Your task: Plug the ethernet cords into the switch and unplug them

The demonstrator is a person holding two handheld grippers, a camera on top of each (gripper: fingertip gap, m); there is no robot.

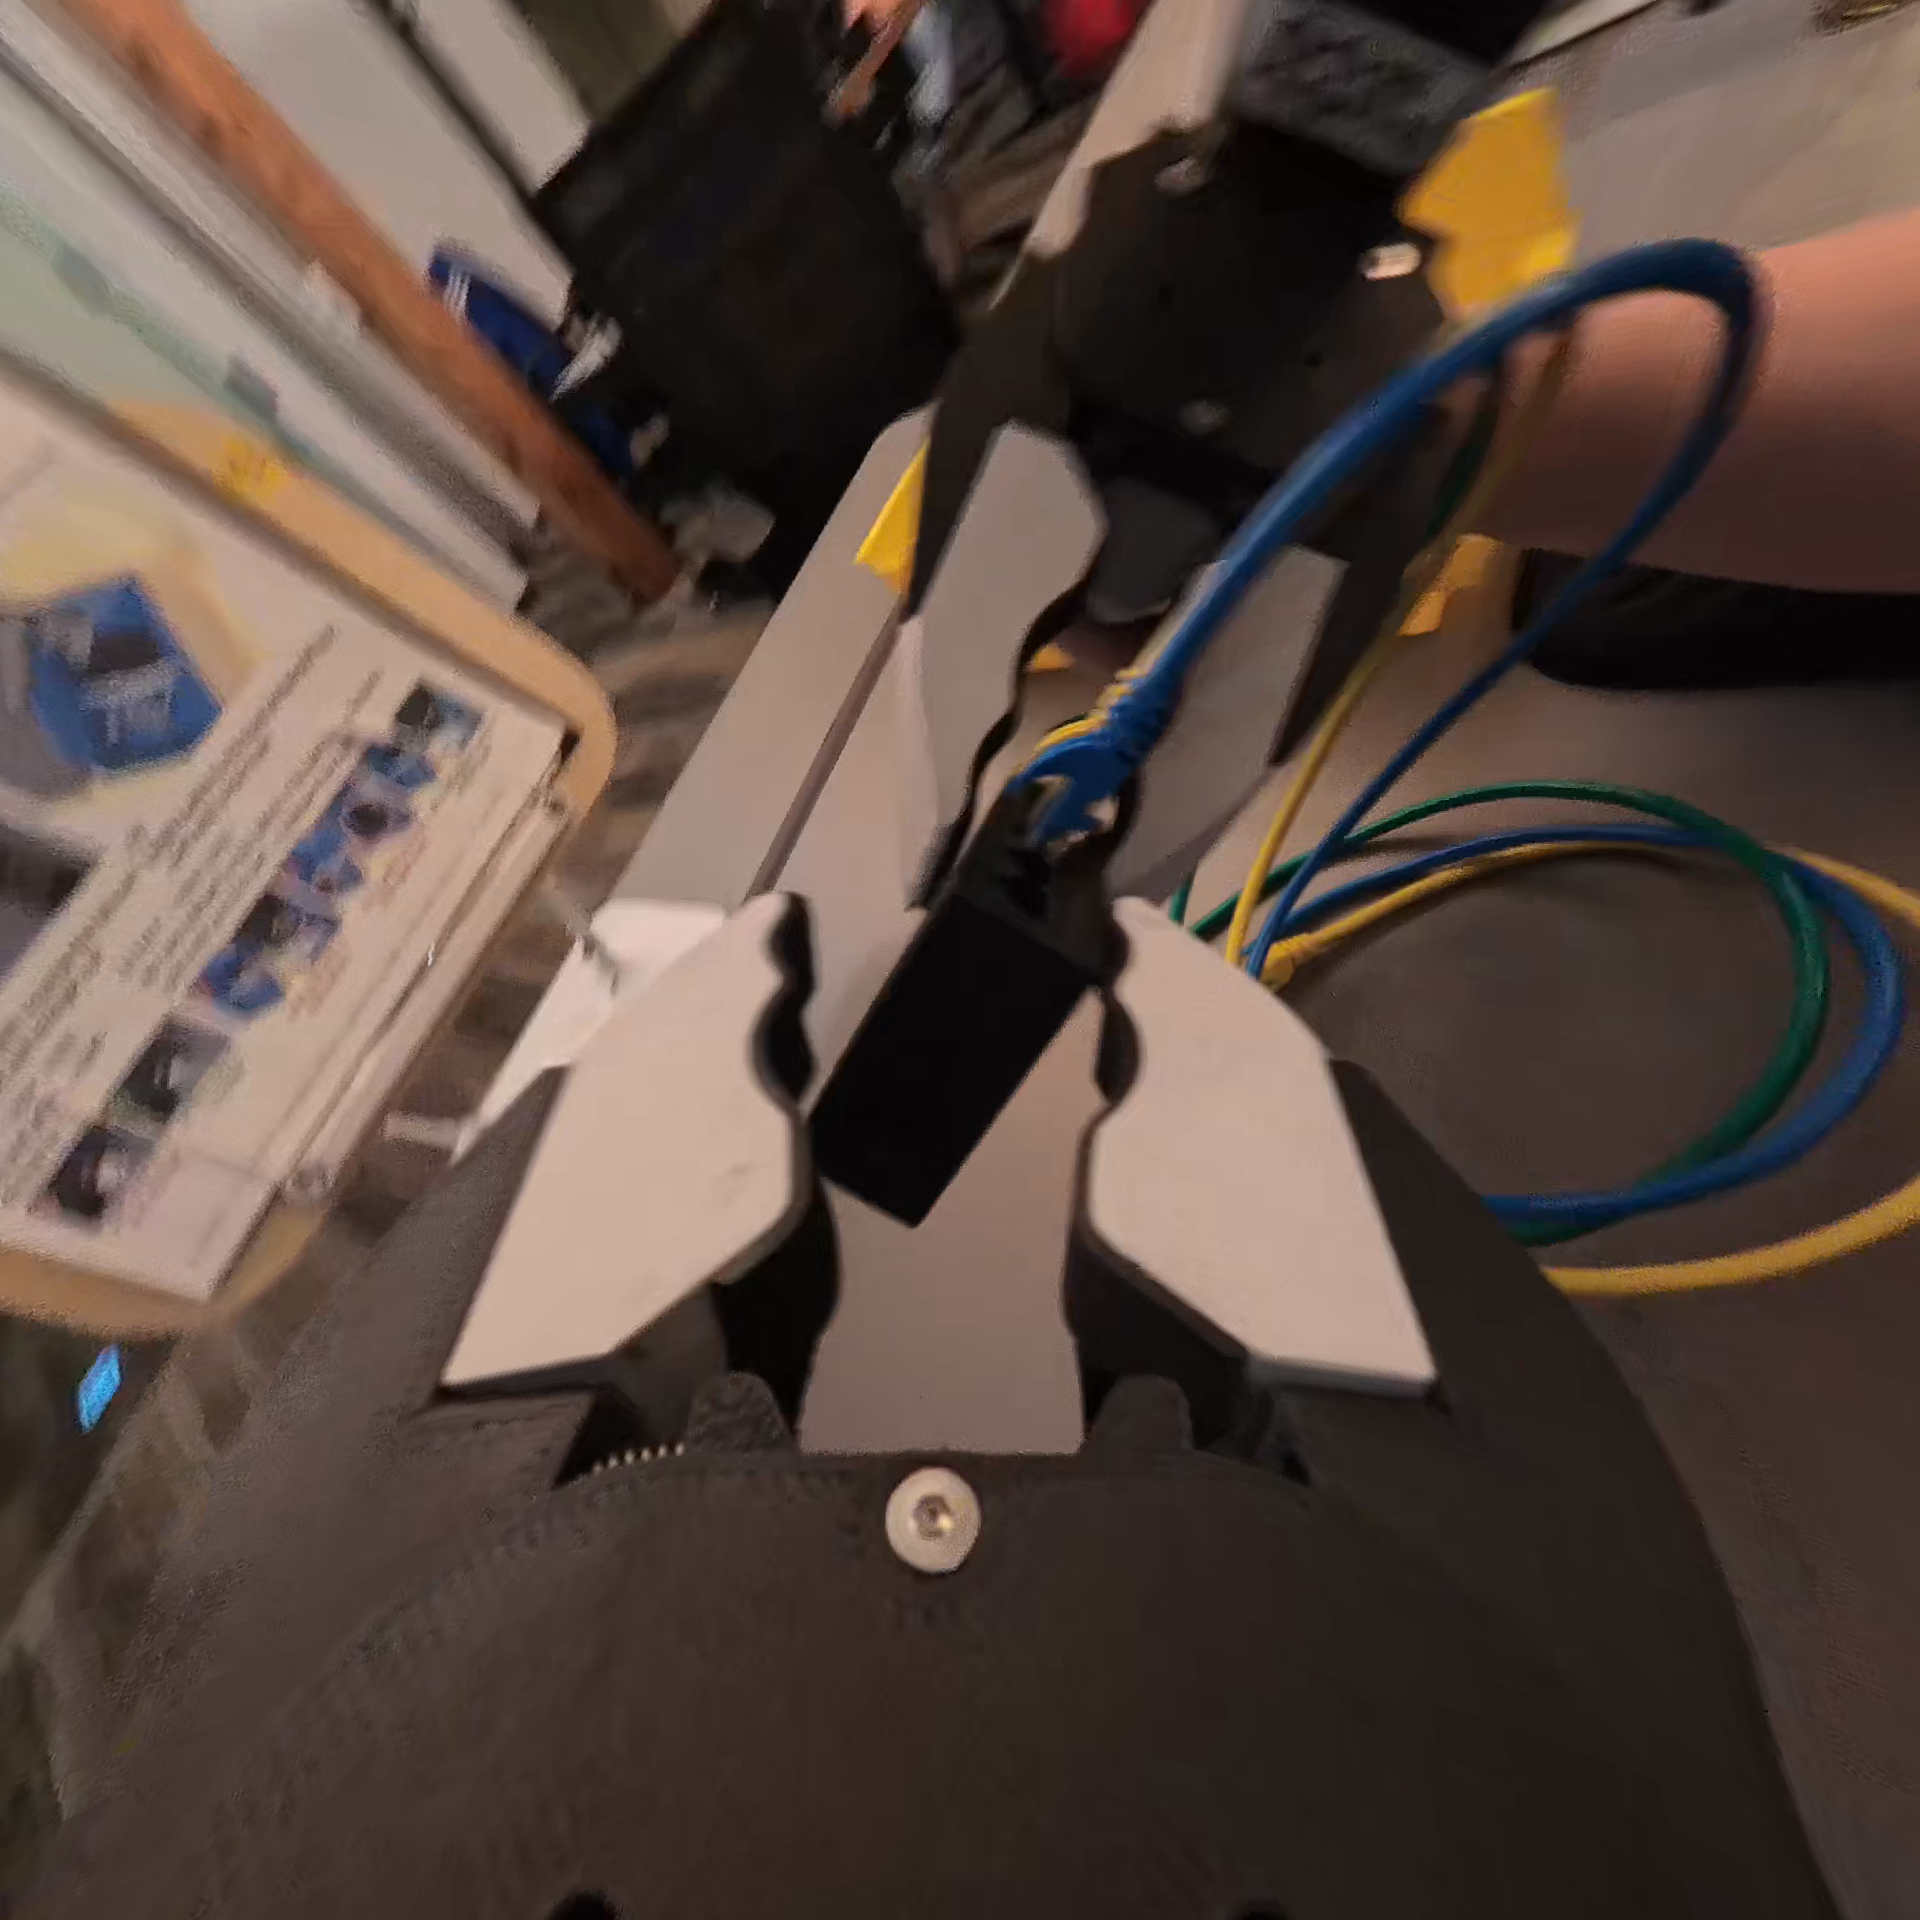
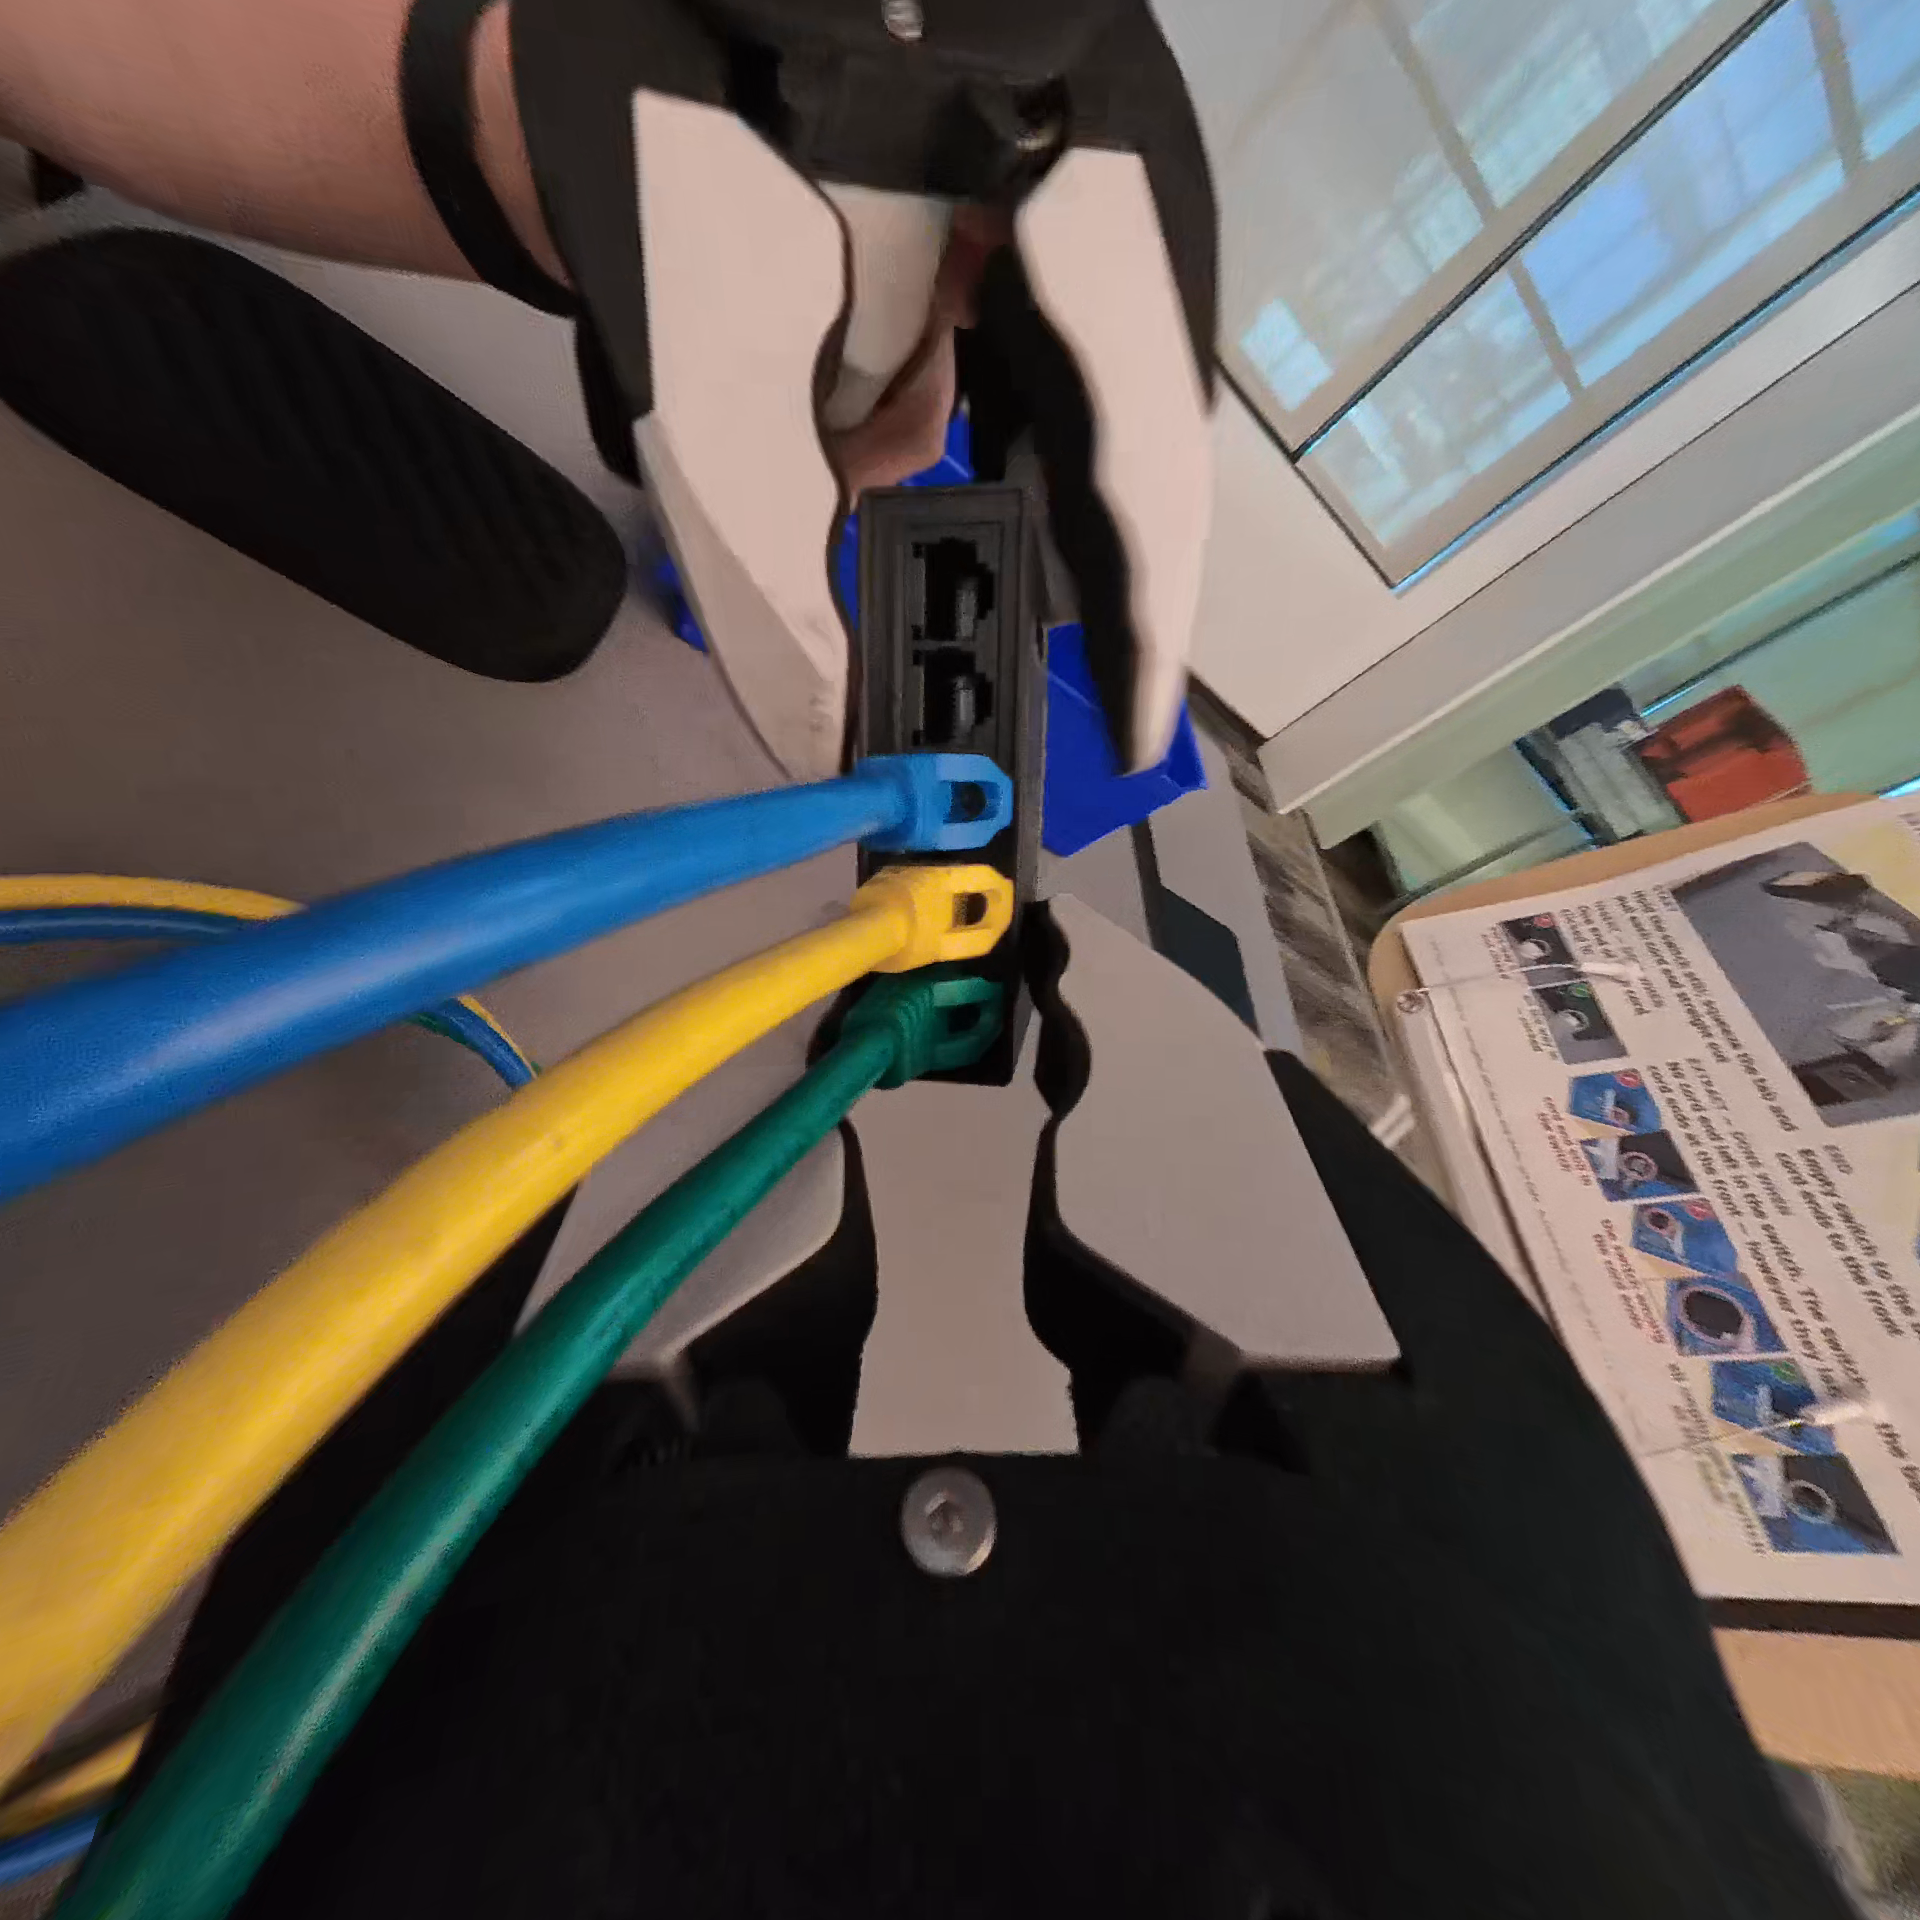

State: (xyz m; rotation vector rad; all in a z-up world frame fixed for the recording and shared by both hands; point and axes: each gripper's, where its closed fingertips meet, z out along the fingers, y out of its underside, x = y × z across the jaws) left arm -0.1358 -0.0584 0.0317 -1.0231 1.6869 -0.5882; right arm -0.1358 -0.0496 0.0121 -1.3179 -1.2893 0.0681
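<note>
a: left gripper is clamping the switch at one end; right gripper is gripping its opposite end.
b: blue, yellow, green cords are sitting plugged in between them.

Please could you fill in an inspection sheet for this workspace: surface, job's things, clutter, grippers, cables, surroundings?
Surface: grey table, with cord loops lying on it.
Job's things: black switch, three ports filled, two open.
Clutter: printed sheet on a board; blue plastic part behind the switch; black ribbed pad.
Grippers: left gripper shut on the switch; right gripper straddles its near end, grip unclear.
Cables: blue cord, yellow cord, green cord, plugged in side by side.
Surroundings: window; a person's forearm.
</note>
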